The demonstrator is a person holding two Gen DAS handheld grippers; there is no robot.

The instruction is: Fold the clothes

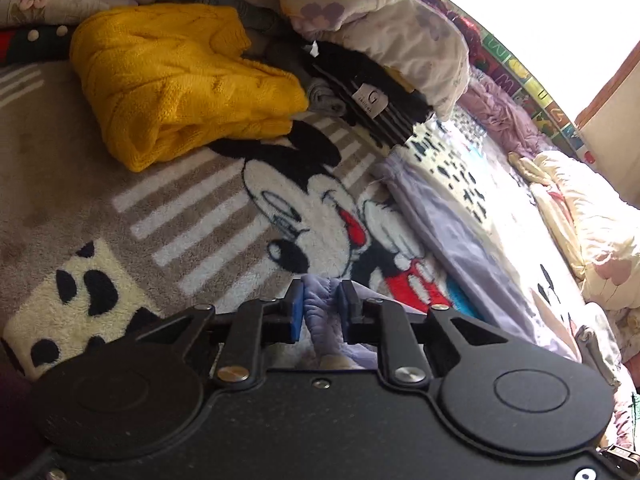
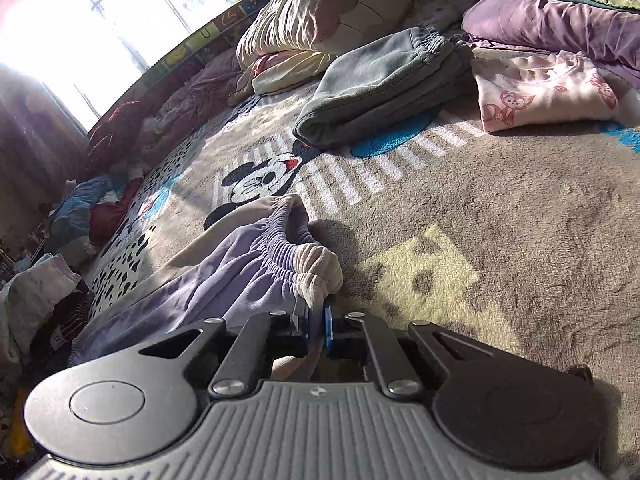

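Observation:
A pair of lavender trousers (image 1: pixel 452 236) lies along the Mickey Mouse blanket (image 1: pixel 192 216). My left gripper (image 1: pixel 321 304) is shut on a bunched edge of the trousers, low over the blanket. In the right wrist view the trousers (image 2: pixel 224 276) show a gathered elastic waistband (image 2: pixel 288 236) with a cream lining. My right gripper (image 2: pixel 317 322) is shut on the waistband's near corner, close to the blanket (image 2: pixel 500 208).
A folded yellow sweater (image 1: pixel 180 80) and a black striped garment (image 1: pixel 376 100) lie beyond the left gripper. Folded grey sweatpants (image 2: pixel 384 88), a pink printed top (image 2: pixel 544 92) and pillows (image 2: pixel 560 20) lie beyond the right gripper. Loose clothes (image 2: pixel 80 216) pile under the window.

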